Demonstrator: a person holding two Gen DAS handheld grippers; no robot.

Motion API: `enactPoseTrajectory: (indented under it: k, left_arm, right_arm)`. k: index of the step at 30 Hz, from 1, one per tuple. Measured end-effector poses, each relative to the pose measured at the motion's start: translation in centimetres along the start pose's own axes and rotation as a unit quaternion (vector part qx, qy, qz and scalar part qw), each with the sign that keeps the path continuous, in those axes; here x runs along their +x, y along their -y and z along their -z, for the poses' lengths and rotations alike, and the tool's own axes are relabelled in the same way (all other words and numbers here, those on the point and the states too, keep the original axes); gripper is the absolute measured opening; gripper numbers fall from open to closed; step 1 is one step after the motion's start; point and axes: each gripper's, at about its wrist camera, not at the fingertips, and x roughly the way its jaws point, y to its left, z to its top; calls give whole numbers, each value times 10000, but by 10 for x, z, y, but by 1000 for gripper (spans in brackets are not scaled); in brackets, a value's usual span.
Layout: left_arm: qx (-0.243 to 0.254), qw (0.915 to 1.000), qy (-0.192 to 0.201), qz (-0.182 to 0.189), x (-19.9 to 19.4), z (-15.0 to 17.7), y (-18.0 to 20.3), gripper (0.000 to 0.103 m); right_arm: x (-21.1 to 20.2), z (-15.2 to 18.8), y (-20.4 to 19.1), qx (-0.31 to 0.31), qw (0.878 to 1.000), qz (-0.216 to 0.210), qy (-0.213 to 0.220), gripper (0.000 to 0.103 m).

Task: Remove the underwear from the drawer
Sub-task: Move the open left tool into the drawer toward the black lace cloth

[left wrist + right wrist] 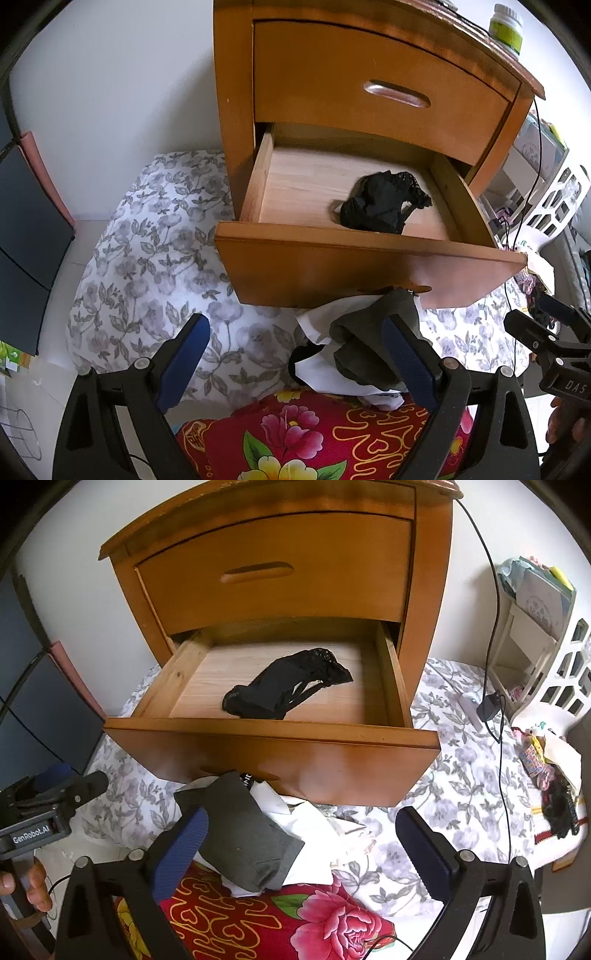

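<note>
Grippers come nearest in both views. The left gripper [295, 365] has its blue-padded fingers spread wide with nothing pressed between them, hanging over the red floral cloth [314, 435] and the floral sheet [147, 258]. The right gripper [301, 849] is likewise spread wide; its left pad [181, 853] sits at the edge of a grey garment [243, 834], but the far pad stands well apart from it, so nothing is gripped.

The grey garment lies on a crumpled white garment [310, 823], both heaped on the bedding just in front of the lower drawer's front panel, outside the drawer.

Beyond them the lower drawer [273, 738] of the wooden nightstand [428, 590] is pulled out. Inside, on the pale wood floor, one piece of black underwear [284, 694] lies bunched, with a lacy edge toward the back; in the left wrist view it sits toward the right side wall. Nothing else shows in that drawer.

The upper drawer [277, 576] above it is shut.

To the right, farther back, a white openwork basket [569, 672] stands beside the nightstand; its contents cannot be made out.
</note>
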Motion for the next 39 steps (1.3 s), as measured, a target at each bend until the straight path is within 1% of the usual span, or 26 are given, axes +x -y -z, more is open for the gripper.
enactPoseTrajectory:
  k: [11, 18, 26, 29, 34, 37, 39]
  left_arm:
    - [57, 10000, 15, -10, 10, 0, 3, 95]
    - [142, 9999, 87, 35, 13, -15, 5, 95]
    - [261, 9993, 257, -32, 14, -55, 10, 95]
    - [310, 9993, 176, -58, 22, -75, 11, 95]
    - [336, 9994, 42, 35, 36, -98, 13, 95]
    - [418, 9990, -108, 97, 47, -110, 18, 95]
    - [559, 9980, -254, 134, 57, -118, 24, 95]
  right_arm:
    - [8, -1, 6, 80, 10000, 47, -18, 103]
    - [12, -6, 4, 20, 10000, -70, -9, 103]
    - [17, -19, 10, 53, 9999, -113, 24, 103]
    - [18, -24, 12, 57, 9999, -132, 42, 103]
    - [23, -28, 16, 46, 9998, -171, 11, 103]
    - [26, -29, 18, 48, 9998, -195, 7, 103]
    - [28, -30, 19, 48, 9998, -210, -9, 103]
